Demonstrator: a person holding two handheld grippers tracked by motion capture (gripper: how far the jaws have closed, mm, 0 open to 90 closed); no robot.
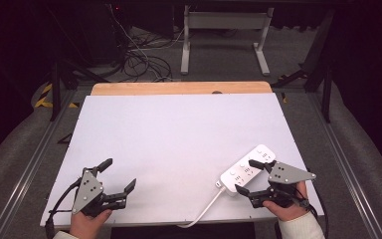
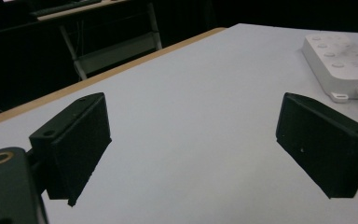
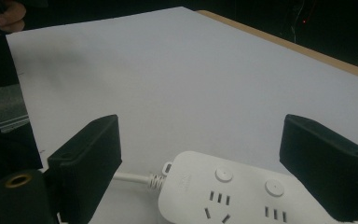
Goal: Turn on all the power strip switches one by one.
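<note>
A white power strip (image 1: 247,169) with several sockets and round buttons lies near the table's front right, its white cord (image 1: 201,211) running off the front edge. My right gripper (image 1: 248,175) hovers open over the strip's near end, one jaw on each side, touching nothing. In the right gripper view the strip (image 3: 242,191) lies between and below the wide-apart jaws of my right gripper (image 3: 200,156). My left gripper (image 1: 118,175) stands open at the front left with nothing between its jaws. In the left gripper view, with my left gripper (image 2: 193,135) open, the strip (image 2: 342,60) lies far off at upper right.
The white table top (image 1: 179,134) has a wooden strip (image 1: 179,88) along its far edge. Beyond it stand a white desk frame (image 1: 224,30) and loose cables (image 1: 139,55) on the floor. Metal rails (image 1: 35,154) run along both table sides.
</note>
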